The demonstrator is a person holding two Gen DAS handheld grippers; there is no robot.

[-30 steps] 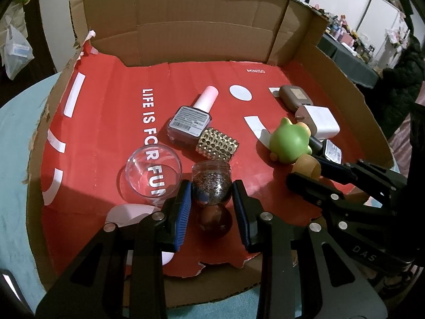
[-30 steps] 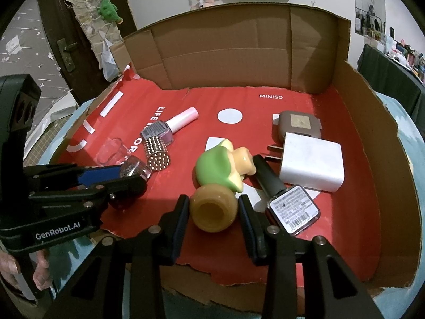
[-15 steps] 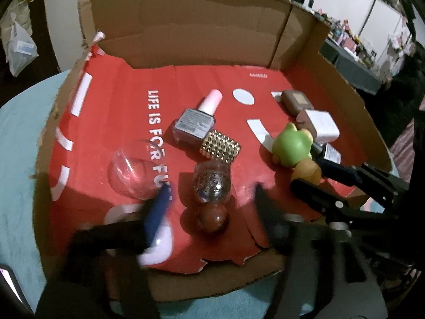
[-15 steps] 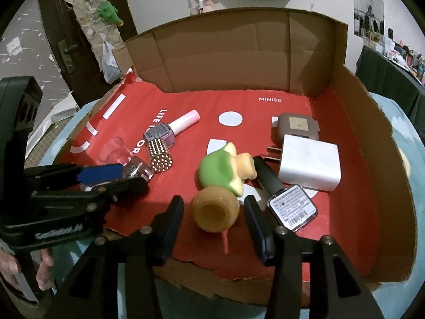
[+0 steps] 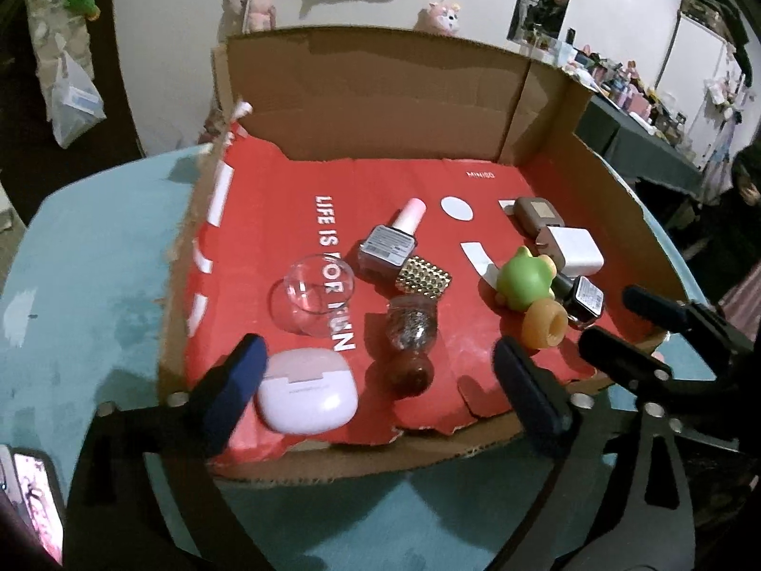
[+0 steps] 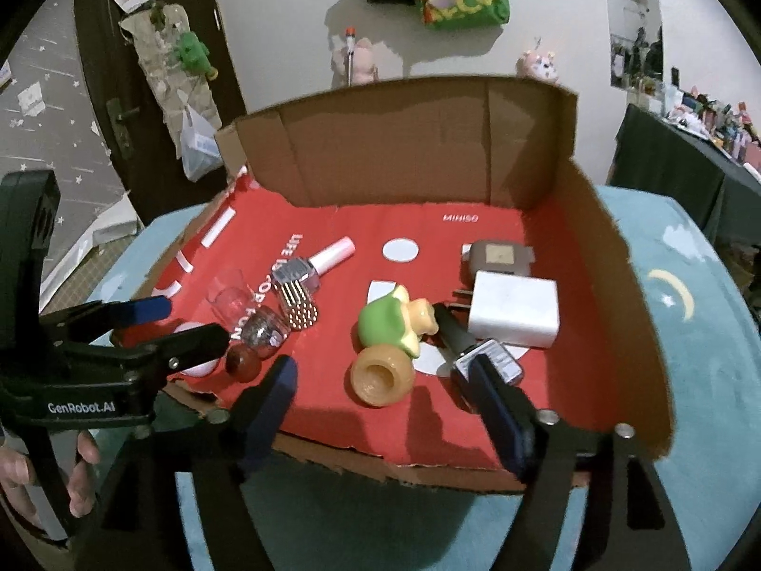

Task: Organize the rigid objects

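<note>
A cardboard box (image 5: 361,90) with a red floor holds the objects. My left gripper (image 5: 380,380) is open at the box's near edge, empty. Between its fingers lie a glitter bottle with a brown round cap (image 5: 411,333) and a white earbud case (image 5: 307,390). My right gripper (image 6: 385,404) is open, empty, just behind a green frog toy on an orange base (image 6: 385,333). The frog also shows in the left wrist view (image 5: 528,280). The right gripper's fingers (image 5: 618,357) show at the right of the left view.
On the red floor lie a clear cup (image 5: 314,295), a nail polish bottle (image 5: 392,242), a studded gold block (image 5: 423,280), a white charger (image 6: 516,309), a brown box (image 6: 499,257) and a small black bottle (image 6: 475,352). A blue cloth (image 6: 689,333) covers the table.
Both grippers opened and pulled back toward the near edge. The left let go of the glitter bottle, the right of the frog toy's orange base. The earbud case came into view.
</note>
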